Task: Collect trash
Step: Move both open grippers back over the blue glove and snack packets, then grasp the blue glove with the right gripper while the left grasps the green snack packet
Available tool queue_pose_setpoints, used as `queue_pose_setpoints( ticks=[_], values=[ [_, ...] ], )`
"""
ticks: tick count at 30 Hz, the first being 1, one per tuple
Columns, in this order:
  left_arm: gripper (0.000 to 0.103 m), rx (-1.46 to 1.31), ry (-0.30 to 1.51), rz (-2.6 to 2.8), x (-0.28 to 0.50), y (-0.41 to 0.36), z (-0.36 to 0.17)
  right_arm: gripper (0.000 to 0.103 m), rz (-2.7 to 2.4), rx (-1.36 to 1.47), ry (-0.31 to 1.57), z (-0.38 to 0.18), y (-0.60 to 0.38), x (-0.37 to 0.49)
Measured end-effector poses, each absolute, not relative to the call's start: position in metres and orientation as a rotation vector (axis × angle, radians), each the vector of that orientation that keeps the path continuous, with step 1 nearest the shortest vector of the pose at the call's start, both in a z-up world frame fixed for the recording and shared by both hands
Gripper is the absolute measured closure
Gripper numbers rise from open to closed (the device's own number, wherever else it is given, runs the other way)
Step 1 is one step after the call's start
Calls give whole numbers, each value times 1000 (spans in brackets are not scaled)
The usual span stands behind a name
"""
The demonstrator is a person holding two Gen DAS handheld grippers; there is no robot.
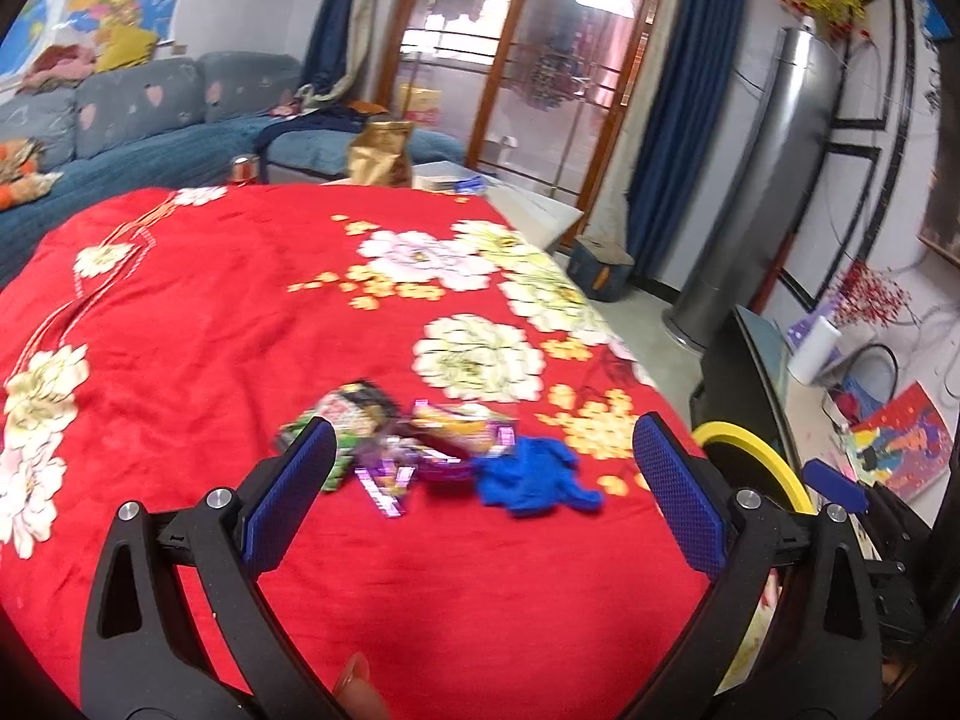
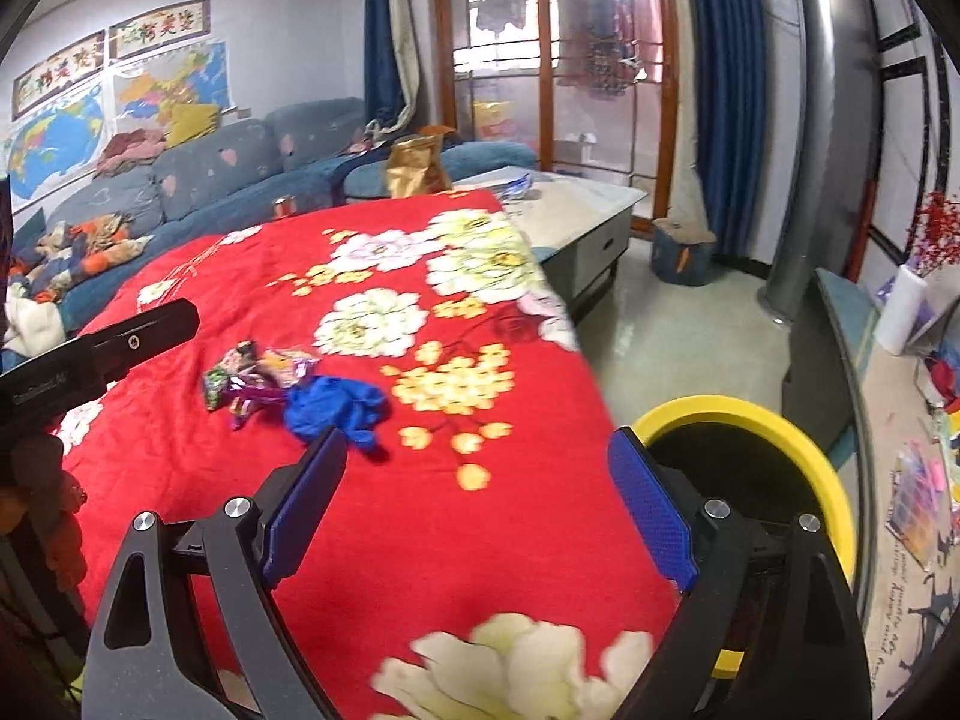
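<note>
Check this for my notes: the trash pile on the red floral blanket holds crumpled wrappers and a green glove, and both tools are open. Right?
Not quite: the glove is blue, not green, as the right wrist view shows. It lies against the wrappers on the red floral blanket, and both tools are open.

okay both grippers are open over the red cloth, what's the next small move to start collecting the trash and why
Probably ease the left gripper forward and down onto the wrappers. Its jaws stand open and empty, the pile lies just ahead between its fingers, and the blue glove sits beside it. The bin waits by the right gripper.
</note>
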State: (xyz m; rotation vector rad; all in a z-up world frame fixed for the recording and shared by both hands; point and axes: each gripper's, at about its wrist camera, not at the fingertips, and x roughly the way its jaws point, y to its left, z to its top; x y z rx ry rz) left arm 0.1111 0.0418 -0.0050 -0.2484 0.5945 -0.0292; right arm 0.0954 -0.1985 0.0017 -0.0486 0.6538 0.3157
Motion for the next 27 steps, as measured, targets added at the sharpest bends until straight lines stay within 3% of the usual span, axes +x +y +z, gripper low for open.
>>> queue_pose_setpoints(
  ticks=[22, 27],
  values=[
    [12, -388, 658, 136, 118, 143, -48, 17, 425, -39, 781, -30, -132, 137],
    [20, -423, 693, 116, 129, 149, -61, 18, 458, -29, 823, -40, -122, 151]
  ],
)
